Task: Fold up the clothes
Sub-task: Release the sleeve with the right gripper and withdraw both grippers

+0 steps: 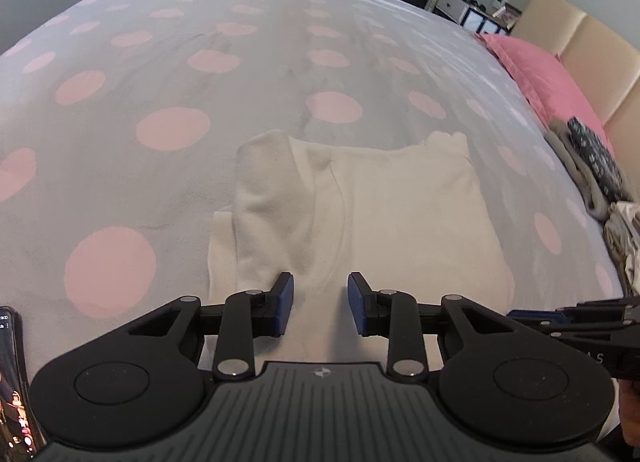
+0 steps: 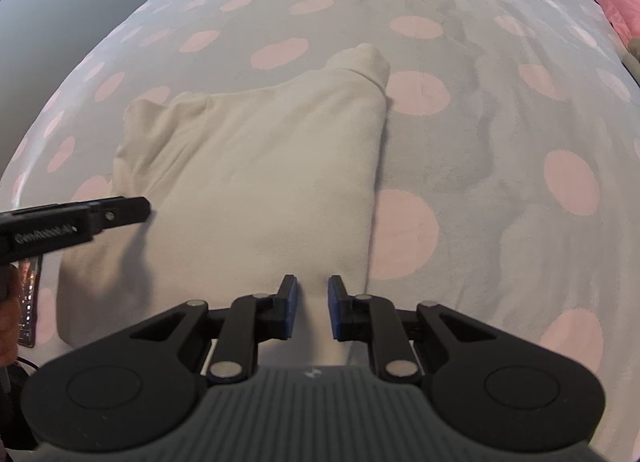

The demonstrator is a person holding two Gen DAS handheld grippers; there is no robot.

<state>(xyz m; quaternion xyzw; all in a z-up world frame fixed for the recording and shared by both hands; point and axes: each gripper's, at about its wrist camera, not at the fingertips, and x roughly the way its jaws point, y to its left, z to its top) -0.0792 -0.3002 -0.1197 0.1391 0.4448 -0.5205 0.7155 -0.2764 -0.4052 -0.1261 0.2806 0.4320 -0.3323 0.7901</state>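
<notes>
Polka-dot bedspread [image 1: 172, 129] carries your half-folded cream sweatshirt [image 1: 384, 213], soft and limp. Both tools, left [image 1: 320, 304] and right [image 2: 313, 308], stand apart, empty; pinch its near hem corners.

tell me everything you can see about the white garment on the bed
The white garment is a soft, plush-looking off-white top, partly folded into a rough rectangle and lying flat on the grey bedspread with pink dots. One sleeve is folded over its left side, and a cuff sticks out at the far right corner. Both the left hand-held gripper and right hand-held gripper sit open at its near edge.
</notes>
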